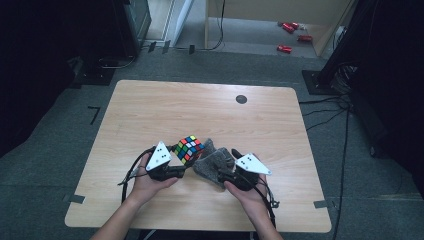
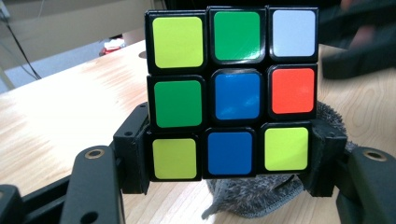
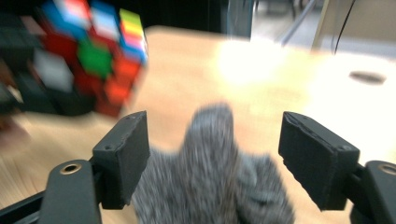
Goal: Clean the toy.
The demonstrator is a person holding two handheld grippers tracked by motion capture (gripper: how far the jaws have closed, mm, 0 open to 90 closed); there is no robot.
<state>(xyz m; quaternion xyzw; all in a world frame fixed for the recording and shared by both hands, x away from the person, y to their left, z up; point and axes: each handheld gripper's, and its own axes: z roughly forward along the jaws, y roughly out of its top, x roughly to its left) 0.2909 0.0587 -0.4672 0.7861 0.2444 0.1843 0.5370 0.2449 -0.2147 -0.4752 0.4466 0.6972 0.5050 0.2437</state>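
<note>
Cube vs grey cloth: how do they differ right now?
The cube is hard-edged with bright stickers in many colours; the cloth is fuzzy, plain grey and crumpled. The cube is clamped at its bottom row in the left tool; the cloth lies between the open jaws of the right tool, unpinched. The cube is held off the table; the cloth rests on it. Both sit close together near the table's front.

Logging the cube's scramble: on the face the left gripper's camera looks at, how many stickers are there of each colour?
Puzzle cube, face toward the left gripper's camera:
Yellow-green: 3
Green: 2
Blue: 2
White: 1
Red-orange: 1
Total: 9
</note>
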